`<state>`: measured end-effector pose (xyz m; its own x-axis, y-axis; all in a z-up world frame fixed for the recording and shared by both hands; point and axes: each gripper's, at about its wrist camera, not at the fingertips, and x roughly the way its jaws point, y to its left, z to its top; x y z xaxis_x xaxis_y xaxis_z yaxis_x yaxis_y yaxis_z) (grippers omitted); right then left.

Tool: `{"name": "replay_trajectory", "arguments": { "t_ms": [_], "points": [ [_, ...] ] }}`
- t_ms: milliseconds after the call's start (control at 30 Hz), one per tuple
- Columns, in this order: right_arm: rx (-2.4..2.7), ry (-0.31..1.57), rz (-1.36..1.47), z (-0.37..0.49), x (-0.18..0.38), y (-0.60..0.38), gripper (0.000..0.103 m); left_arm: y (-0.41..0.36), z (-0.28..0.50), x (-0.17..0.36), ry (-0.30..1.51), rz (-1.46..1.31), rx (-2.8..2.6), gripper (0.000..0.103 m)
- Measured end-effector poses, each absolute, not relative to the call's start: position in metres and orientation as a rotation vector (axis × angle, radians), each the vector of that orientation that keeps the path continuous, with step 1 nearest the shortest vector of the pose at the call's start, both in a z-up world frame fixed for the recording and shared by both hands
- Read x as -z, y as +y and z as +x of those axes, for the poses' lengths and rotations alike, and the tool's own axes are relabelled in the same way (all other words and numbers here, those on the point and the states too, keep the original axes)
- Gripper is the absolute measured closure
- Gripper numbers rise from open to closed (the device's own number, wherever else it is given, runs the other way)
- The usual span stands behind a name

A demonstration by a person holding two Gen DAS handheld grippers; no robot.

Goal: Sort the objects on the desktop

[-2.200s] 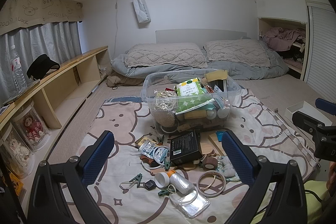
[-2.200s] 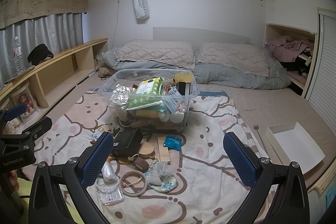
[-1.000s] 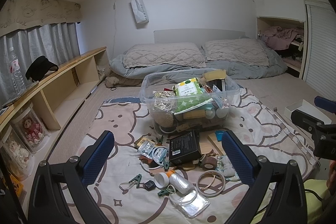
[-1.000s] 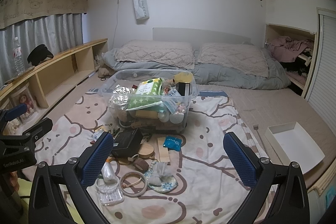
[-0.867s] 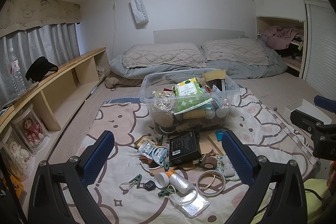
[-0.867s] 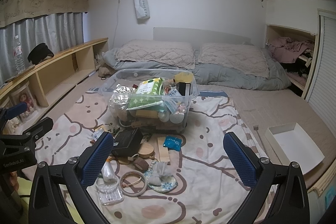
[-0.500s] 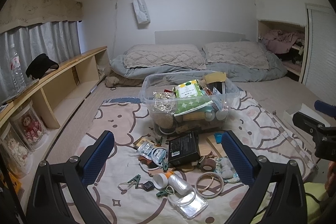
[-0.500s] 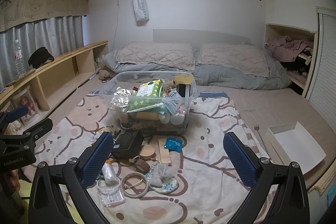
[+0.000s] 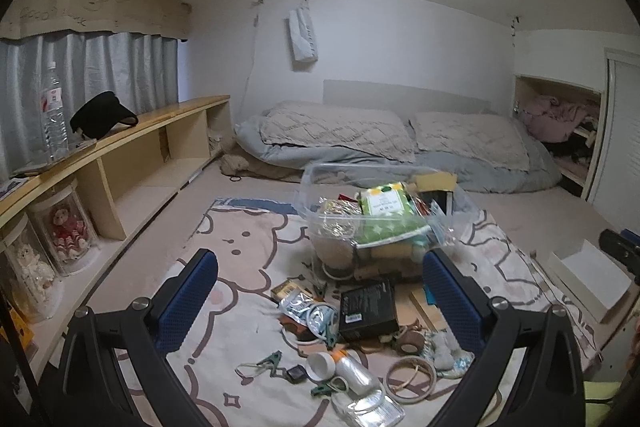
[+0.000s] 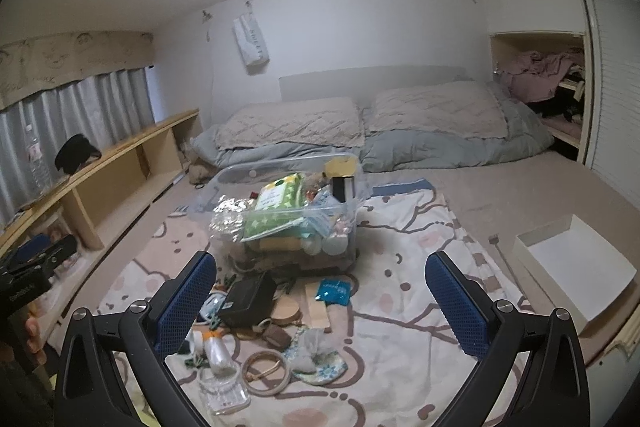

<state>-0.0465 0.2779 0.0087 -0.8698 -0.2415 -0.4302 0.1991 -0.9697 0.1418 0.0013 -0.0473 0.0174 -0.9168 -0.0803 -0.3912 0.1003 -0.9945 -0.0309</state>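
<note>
I hold both grippers raised above the work area, each with its jaws spread wide and nothing between them. The left gripper (image 9: 320, 287) looks down on the loose clutter; the right gripper (image 10: 320, 291) faces the same heap from the other side. In my judgement this height gives a full survey before a first pick is chosen.

The items to sort lie on a cartoon-print blanket (image 9: 240, 247) spread over the bed. A clear plastic bin (image 9: 384, 219) stands in the middle, already filled above its rim with a green packet (image 9: 386, 205), foil wrapping and other goods. Just in front of it lies the unsorted group:

- a black box (image 9: 366, 311) with a small green label, too small to read;
- a wooden ring (image 9: 412, 373) near the blanket's front edge;
- a green clip (image 9: 270, 361) beside a white bottle cap (image 9: 320, 365);
- a blue sachet (image 10: 334, 291) next to a flat wooden strip (image 10: 316, 305).

A white tray (image 10: 576, 263), standing empty, sits well apart at the right edge of the bed, probably as a second destination.

Readable writing is scarce. The left gripper's body, seen from the right wrist, carries a white word beginning "Gen"; the rest is unclear. The curtain valance (image 9: 84, 5) shows "GOOD LUCK". The white bag (image 10: 252, 45) on the wall bears lettering I cannot resolve.
</note>
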Motion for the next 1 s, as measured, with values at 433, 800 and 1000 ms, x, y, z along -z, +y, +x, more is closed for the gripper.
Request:
{"name": "replay_trajectory", "arguments": {
  "t_ms": [433, 800, 1000],
  "points": [
    [2.926, -0.208, 0.617, -0.065, -0.003, 0.325, 0.0, -0.085, 0.001, -0.02, 0.111, 0.477, 2.974, 0.0],
    [2.999, -0.111, 0.536, -0.082, 0.019, 0.343, 0.0, -0.108, -0.009, -0.001, -0.042, 0.338, 2.95, 0.0],
    [2.962, 0.014, 0.544, -0.092, 0.037, 0.335, 0.0, -0.133, -0.03, 0.028, 0.028, 0.475, 2.964, 0.0]
  ]
}}
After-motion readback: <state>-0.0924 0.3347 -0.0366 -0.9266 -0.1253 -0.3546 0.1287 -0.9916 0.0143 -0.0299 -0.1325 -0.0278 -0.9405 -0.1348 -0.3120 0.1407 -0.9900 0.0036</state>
